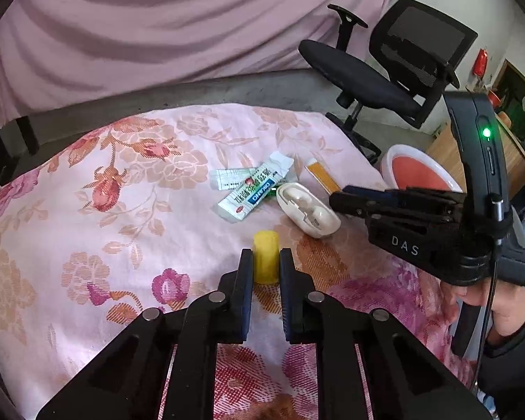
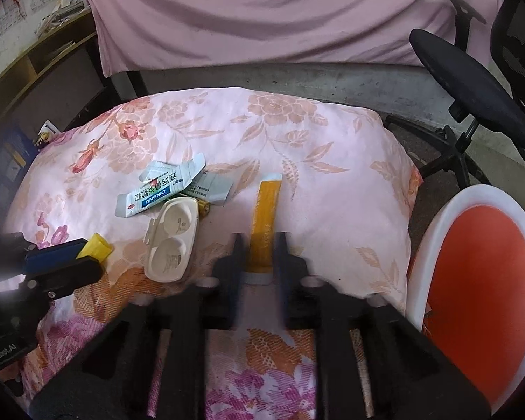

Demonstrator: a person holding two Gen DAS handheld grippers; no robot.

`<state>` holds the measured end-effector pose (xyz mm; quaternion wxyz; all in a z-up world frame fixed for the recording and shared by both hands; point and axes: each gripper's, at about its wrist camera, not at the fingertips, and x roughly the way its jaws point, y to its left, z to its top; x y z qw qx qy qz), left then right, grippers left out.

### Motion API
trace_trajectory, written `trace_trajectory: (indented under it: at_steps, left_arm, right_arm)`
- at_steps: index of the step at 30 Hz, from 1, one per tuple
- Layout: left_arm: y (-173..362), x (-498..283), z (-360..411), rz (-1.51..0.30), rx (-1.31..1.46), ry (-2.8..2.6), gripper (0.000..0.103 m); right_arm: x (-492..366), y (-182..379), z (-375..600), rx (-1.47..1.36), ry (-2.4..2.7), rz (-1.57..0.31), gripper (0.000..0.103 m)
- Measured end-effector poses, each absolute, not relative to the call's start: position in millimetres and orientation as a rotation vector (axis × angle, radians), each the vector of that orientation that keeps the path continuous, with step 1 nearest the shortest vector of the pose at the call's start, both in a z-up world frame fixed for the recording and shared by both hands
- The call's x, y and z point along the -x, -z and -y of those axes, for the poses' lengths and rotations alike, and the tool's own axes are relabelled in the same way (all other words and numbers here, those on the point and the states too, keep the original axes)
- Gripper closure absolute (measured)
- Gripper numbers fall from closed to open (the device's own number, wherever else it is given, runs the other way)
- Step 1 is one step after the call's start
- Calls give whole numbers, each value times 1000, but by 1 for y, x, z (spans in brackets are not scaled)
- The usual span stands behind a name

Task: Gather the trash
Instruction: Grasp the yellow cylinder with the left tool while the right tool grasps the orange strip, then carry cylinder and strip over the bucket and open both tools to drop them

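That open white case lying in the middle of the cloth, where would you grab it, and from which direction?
Probably across the narrow waist of the white case, coming from above. It lies flat and open with both halves facing up, its long sides free; the flattened box crowds only its far end, so fingers would fit on either long edge.

Floral bedcover — black office chair beyond; pink curtain behind.

A pink sheet hangs behind the bed with floral cover. The floor is grey concrete. A black office chair stands beside wooden shelves.
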<state>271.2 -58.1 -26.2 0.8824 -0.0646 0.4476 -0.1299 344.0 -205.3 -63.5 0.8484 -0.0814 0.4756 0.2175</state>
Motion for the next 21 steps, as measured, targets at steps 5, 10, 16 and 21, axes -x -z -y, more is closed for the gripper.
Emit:
trace_trajectory:
  at_steps: [5,10,16,21]
  left_arm:
    - [12,-262,66,-865,115,242,92]
    - [-12,-253,86,-723,98,244,92]
    - [-51,-243,122,-499,83,288,92]
    - [-83,-237,154,-324,93,359,92]
  right_arm:
    - [-334,53,220,102,-463,-958,67]
    - [-301,16,248,25,-467,-753,67]
    - [-257,-37,294,2,-387,-459,67]
    - [-229,-72,331,-9,-303,-281,67]
